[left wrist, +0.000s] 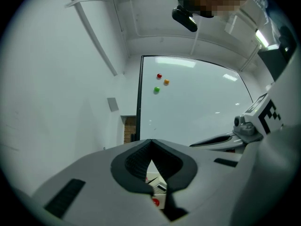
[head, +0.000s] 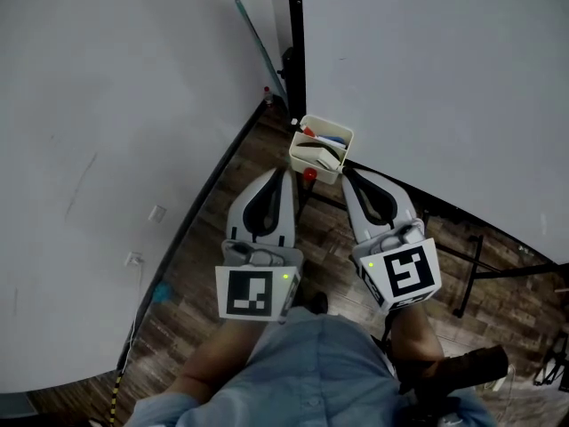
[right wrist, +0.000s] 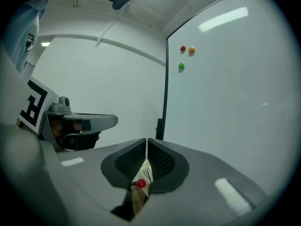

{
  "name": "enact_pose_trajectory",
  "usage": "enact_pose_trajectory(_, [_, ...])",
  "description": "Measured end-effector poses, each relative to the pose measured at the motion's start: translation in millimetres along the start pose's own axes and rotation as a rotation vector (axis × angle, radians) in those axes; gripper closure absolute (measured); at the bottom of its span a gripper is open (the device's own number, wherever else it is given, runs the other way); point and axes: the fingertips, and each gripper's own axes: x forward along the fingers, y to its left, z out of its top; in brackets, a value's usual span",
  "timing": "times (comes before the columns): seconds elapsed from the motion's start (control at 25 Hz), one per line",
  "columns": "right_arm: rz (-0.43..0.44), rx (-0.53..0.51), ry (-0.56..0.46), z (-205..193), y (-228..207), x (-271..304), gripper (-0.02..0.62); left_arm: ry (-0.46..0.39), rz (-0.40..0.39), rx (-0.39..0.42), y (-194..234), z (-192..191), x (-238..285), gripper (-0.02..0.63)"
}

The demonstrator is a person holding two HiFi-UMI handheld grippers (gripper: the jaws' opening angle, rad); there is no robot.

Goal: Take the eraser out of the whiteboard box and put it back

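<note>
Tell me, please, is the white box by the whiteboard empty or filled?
Not empty: the head view shows a dark item and a blue item lying inside the box.

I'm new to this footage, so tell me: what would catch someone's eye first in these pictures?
A small white box of board supplies hangs at the whiteboard's lower corner, in the middle of the head view. The left tongs and the right tongs both point at it from just below. Higher on the board sit three small magnets: red, orange, green.
</note>
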Motion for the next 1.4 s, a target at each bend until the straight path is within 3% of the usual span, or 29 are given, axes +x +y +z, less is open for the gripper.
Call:
enact_pose_trajectory(0.2, [0.034,-0.019,0.038,-6.3,0.9,29.1,0.56,0.002,-0.016,-0.022,17.4,-6.7,22.4,0.603])
enact_pose_trajectory(0.56, [0.109,-0.029,0.121,-33.6,-4.7,67.5,0.46,0.035,-0.051,-0.05,32.0,-28.5,66.5,0.603])
enact_pose_trajectory(0.88, [0.14,-0.038,0.242,-73.3,-7.8,95.4,0.428,0.088,-0.05,-0.059,51.2,-52.1,91.8,0.603])
enact_pose_trajectory(1.32, [0.146,-0.036,0.313,-99.9,-12.0,109.9,0.423,0.125,-0.042,-0.072,60.6,-72.7,109.6,0.603])
enact_pose_trajectory(1.4, [0.135,-0.033,0.314,-100.5,-14.1,110.4,0.451,0.125,-0.046,-0.072,59.5,-72.5,110.1,0.603])
